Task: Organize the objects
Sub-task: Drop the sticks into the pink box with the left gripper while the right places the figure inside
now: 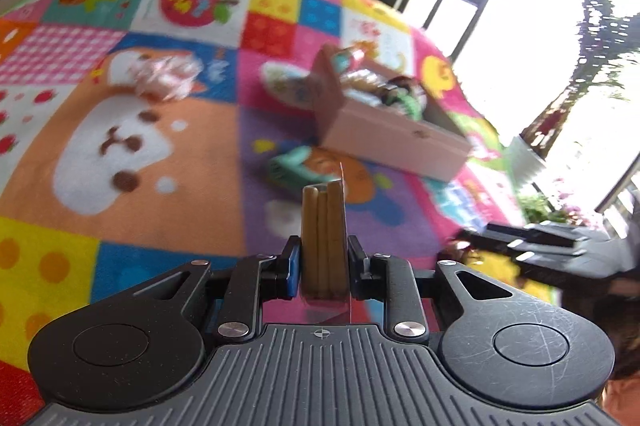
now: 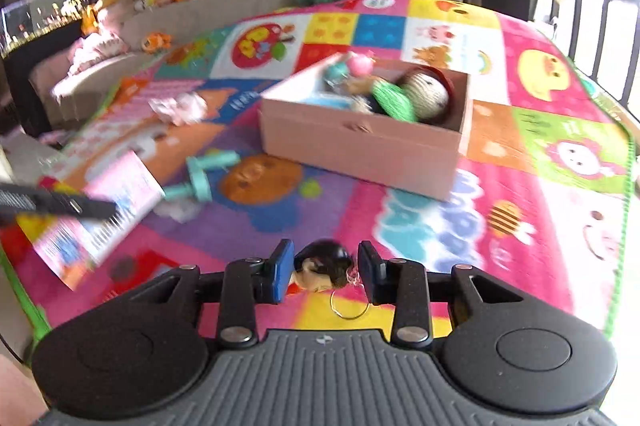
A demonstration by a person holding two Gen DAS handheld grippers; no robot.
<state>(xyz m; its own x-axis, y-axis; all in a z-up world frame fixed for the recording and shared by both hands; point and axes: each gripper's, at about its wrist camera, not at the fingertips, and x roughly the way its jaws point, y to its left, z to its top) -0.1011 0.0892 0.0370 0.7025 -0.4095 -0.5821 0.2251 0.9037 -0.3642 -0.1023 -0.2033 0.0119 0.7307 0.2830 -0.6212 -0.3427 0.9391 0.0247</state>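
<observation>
Left gripper (image 1: 323, 262) clamped on a clear pack of tan sticks (image 1: 323, 238), pack upright betw. the blue pads, held above the play mat (image 1: 168, 162). From the right wrist view the same pack (image 2: 104, 202) shows as a flat pink printed card, blurred, over the mat's left edge.

Right gripper (image 2: 325, 272) w/ fingers apart, straddling a small doll-head keychain (image 2: 322, 266) lying on the mat nr its front edge; left pad just beside or touching the head, right pad apart from it, metal ring (image 2: 349, 306) lying toward the camera. Can't tell if the head is lifted.

Pink box (image 2: 360, 142) open, sitting on the mat toward its far right part, holding a yarn doll (image 2: 416, 94) w/ green sleeve, plus a pink ball and teal bits. Teal dumbbell toy (image 2: 202, 178) on the mat just left of the box's front corner. Crumpled pink-white wrapper (image 2: 178, 108) further back, toward the left edge, well apart from the box.
</observation>
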